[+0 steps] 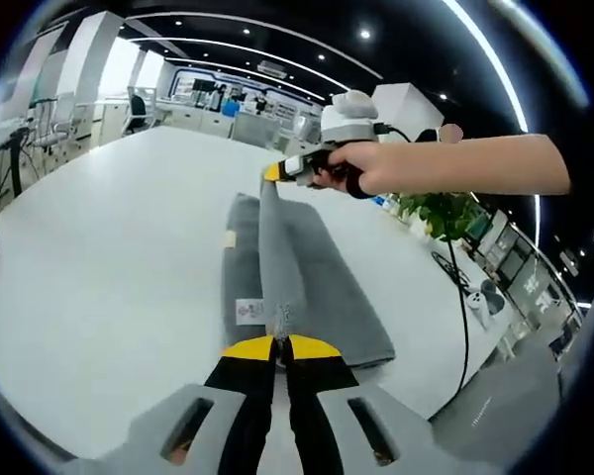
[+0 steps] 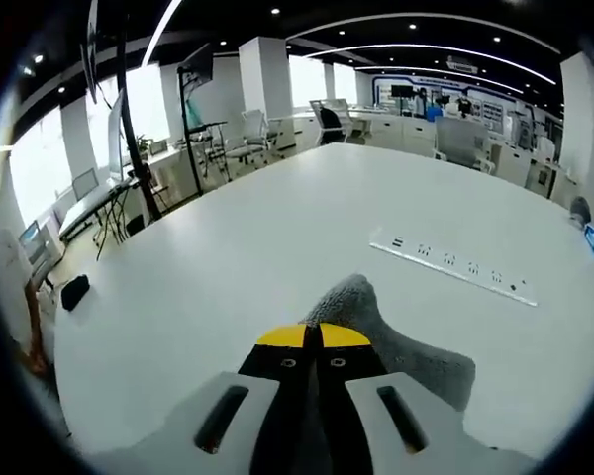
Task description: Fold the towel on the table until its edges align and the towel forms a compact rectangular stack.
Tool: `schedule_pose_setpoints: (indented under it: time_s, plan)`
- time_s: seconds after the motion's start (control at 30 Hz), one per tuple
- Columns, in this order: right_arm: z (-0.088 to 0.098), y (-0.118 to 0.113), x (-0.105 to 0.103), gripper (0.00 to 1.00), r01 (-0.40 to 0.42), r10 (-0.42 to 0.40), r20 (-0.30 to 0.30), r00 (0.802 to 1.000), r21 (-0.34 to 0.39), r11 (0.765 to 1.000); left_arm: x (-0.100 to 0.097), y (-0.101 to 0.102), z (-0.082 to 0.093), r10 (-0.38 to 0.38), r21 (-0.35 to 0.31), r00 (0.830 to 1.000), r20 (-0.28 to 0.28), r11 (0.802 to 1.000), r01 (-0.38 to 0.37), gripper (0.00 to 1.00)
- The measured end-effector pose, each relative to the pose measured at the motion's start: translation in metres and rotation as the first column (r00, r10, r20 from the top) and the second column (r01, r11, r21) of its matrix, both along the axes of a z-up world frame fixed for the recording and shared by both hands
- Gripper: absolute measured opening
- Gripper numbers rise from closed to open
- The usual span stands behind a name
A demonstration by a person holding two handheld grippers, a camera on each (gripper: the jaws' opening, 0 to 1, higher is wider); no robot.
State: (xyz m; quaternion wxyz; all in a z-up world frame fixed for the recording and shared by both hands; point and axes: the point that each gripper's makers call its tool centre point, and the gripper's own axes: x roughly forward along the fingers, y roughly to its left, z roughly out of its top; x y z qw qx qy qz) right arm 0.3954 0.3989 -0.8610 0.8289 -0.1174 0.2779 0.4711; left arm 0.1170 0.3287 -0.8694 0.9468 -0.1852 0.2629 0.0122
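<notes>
Left gripper view shows the left gripper [image 1: 280,343] and right gripper [image 1: 273,173] both pinched shut on the gray towel [image 1: 322,272], lifting one long edge above the table [image 1: 109,277]. I think the fold is about halfway; that edge needs laying down and lining up.

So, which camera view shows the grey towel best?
The left gripper view. There the grey towel lies along the white table, one edge lifted between the left gripper and the right gripper. The right gripper view shows only a bunched corner at its jaws.

Grey left claw [image 1: 280,348] with yellow-tipped black jaws, matching right claw [image 2: 312,336], bare forearm, black cable
</notes>
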Motion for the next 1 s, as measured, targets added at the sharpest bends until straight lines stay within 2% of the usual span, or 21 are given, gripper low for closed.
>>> schedule_pose_setpoints:
  time_s: [0.33,0.5,0.6,0.73,0.83,1.0]
  plan:
    - [-0.011,0.008,-0.004,0.0,-0.022,0.022,-0.004,1.0,-0.013,1.0,-0.003,0.005,-0.012,0.012,-0.011,0.999,-0.032,1.0,-0.012,0.04]
    - [-0.012,0.009,-0.008,0.02,-0.012,0.012,-0.034,0.999,0.003,1.0,-0.006,0.009,-0.017,0.017,-0.018,0.997,-0.072,1.0,-0.018,0.05]
    - [-0.013,0.008,-0.007,0.02,-0.015,0.015,-0.033,0.999,0.001,1.0,-0.006,0.01,-0.017,0.014,-0.016,0.997,-0.074,1.0,-0.015,0.06]
    - [-0.012,0.007,-0.006,0.03,-0.02,0.02,-0.031,0.999,0.0,1.0,-0.008,0.012,-0.018,0.013,-0.005,0.996,-0.085,1.0,-0.013,0.06]
    - [-0.005,0.005,-0.008,0.06,-0.048,0.048,0.012,0.999,-0.012,0.999,-0.012,0.014,-0.021,0.012,-0.002,0.994,-0.112,1.0,-0.013,0.06]
    - [0.002,-0.002,-0.009,0.1,-0.055,0.055,0.015,0.998,-0.009,0.998,-0.012,0.015,-0.019,0.007,0.008,0.994,-0.113,1.0,-0.006,0.09]
